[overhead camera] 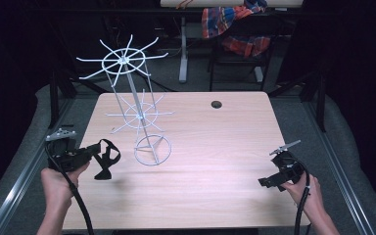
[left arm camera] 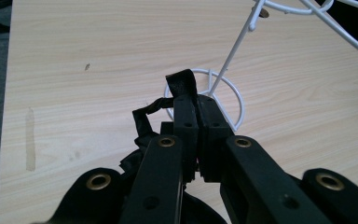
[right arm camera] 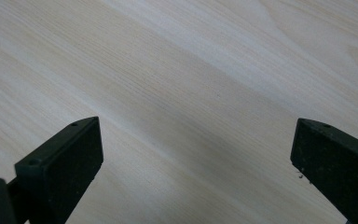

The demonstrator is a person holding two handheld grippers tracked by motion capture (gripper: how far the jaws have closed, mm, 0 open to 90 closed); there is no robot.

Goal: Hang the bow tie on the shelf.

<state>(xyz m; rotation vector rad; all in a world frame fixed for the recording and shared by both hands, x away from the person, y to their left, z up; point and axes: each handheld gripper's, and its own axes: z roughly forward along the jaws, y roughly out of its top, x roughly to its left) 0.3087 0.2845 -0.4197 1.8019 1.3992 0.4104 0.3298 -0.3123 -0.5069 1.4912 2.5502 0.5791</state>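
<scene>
Left gripper (overhead camera: 99, 155) clamped on black strap (overhead camera: 108, 157), near table's (overhead camera: 215, 147) left edge beside wire rack (overhead camera: 152, 149) | right gripper (overhead camera: 270, 181) open, empty, front-right corner | strap looks light, limp; hold at loop

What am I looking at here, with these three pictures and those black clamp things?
A person sits at a wooden table and holds a hand-operated gripper in each hand. The high view looks down from above; the other two pictures come from cameras riding on the grippers. The left gripper has its fingers shut on a black strap, held just above the table. The right gripper is open and holds nothing; its view shows bare wood between the two fingers. On the table stands a white wire rack with a ring base and two tiers of spoke-like arms.
</scene>
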